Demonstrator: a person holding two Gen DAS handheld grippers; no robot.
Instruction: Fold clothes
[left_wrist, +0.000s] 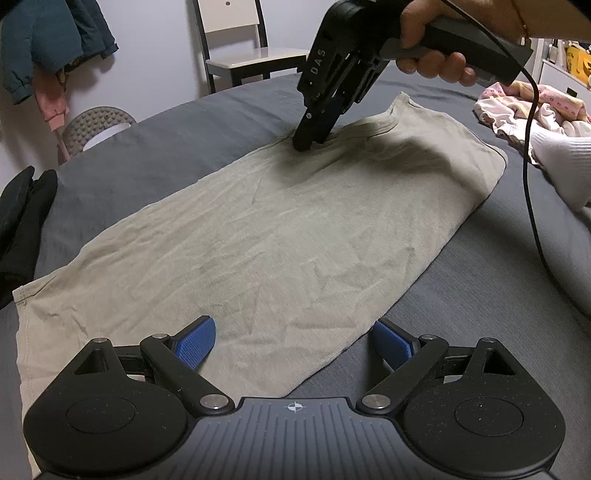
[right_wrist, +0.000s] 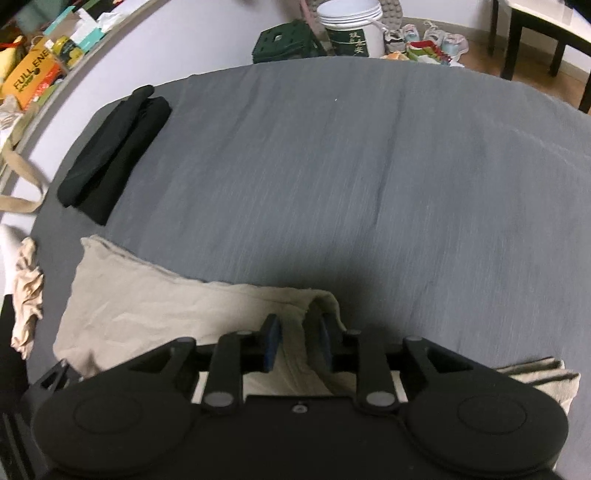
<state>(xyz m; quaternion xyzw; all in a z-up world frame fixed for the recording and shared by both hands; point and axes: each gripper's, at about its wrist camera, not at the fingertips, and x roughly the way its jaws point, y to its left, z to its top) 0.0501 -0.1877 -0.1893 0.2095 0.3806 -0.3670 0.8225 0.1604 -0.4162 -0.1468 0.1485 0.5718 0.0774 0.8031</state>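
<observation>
Left wrist view: beige shirt (left_wrist: 280, 236) lies flat mid-bed (left_wrist: 480, 332), already narrowed lengthwise, so imo we're at the end-over-end fold. Right gripper (left_wrist: 308, 142) is down at the shirt's collar end w/ jaws nearly closed around a raised fold of cloth, can't tell if it's actually pinched; left gripper (left_wrist: 291, 343) is wide open, empty, over the hem end. Next it needs a firm pinch, then carry collar to hem. Count: 1 shirt, 2 grippers, 1 folded black item (right_wrist: 114, 155) off the shirt's hem end.

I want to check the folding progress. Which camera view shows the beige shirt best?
The left wrist view: the beige shirt lies there almost whole on the grey bed. The right wrist view shows only its near part, partly hidden behind the right tool.
</observation>
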